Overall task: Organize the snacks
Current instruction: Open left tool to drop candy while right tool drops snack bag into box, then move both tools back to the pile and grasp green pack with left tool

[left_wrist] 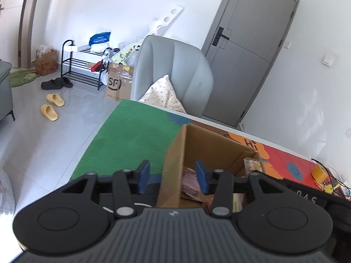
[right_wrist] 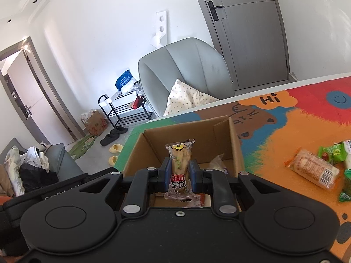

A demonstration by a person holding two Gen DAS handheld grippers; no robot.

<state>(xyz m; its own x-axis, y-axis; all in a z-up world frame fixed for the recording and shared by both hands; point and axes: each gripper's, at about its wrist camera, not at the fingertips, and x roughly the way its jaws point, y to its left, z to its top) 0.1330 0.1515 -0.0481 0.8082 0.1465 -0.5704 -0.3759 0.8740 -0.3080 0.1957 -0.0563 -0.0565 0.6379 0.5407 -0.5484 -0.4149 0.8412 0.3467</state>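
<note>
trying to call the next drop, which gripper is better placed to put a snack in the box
Right. The right gripper is shut on a clear snack packet directly above the open cardboard box. The left gripper is open and empty at the box's edge.

- Both views are bright with even daylight; the white wall (left_wrist: 105, 6) is nearly washed out.
- Soft sheen lies on the floor tiles (left_wrist: 43, 135).
- Fisheye distortion bends the door (right_wrist: 248, 28) and darkens the corners.
- The cardboard box's (left_wrist: 175, 153) near wall looks slightly blurred.
</note>
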